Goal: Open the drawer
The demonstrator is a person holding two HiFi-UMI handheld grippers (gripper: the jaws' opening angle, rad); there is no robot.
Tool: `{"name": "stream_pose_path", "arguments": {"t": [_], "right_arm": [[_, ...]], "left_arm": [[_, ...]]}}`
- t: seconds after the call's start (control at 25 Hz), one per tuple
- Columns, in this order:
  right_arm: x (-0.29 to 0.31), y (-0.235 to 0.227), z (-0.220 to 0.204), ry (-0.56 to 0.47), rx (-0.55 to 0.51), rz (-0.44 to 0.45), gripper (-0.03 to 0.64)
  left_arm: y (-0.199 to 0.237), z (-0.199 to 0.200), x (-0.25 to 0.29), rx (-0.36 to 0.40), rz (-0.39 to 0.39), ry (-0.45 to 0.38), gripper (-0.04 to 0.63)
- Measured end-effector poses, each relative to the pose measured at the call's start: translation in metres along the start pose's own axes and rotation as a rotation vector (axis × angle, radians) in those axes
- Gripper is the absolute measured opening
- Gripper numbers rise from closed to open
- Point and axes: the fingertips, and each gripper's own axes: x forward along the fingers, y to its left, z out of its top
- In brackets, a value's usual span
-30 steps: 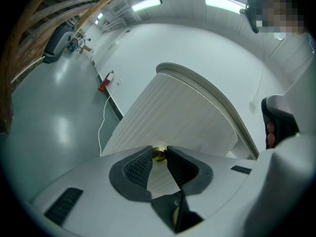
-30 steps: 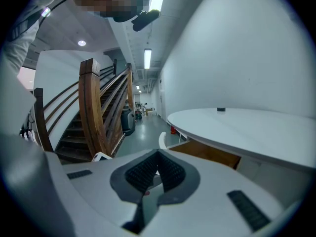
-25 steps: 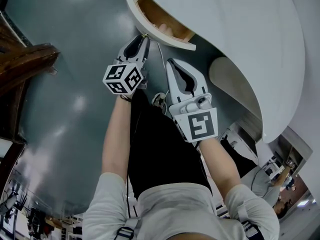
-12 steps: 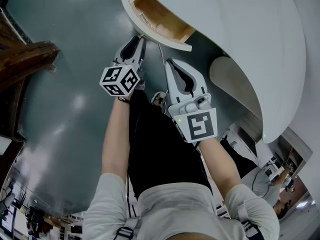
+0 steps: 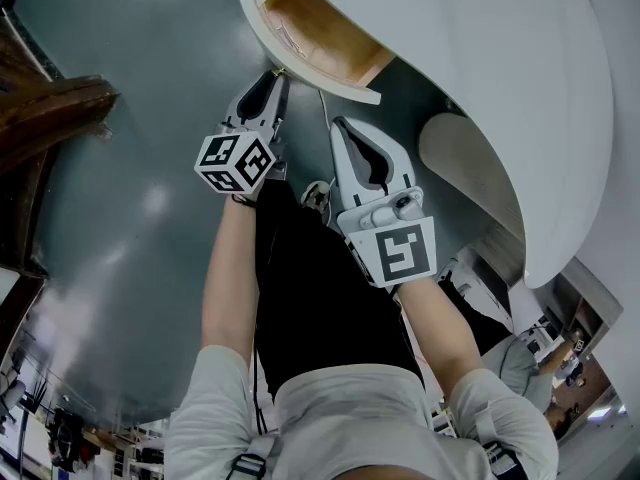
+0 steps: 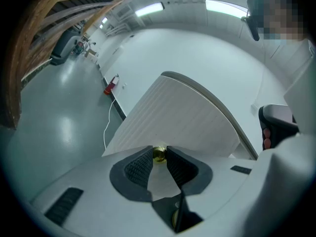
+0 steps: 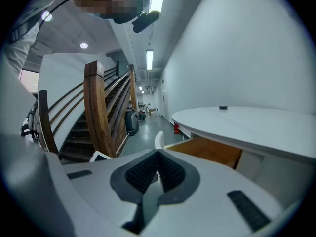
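Drawer is standing partly out from under the white table, at the far side. Left gripper is pinching its brass knob. Right gripper is hanging just right of it, jaws pressed together, empty.

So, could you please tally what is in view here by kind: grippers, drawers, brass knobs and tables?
grippers: 2 (left gripper, right gripper)
drawer: 1
brass knob: 1
table: 1
Total: 5
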Motion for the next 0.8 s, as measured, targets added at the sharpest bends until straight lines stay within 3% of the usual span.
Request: {"name": "stream_pose_path", "arguments": {"t": [0.8], "right_arm": [[-0.006,0.012,0.004,0.005,0.021,0.021,0.012]], "left_arm": [[0.006,-0.001,-0.023,-0.004,0.000,0.003,0.091]]}}
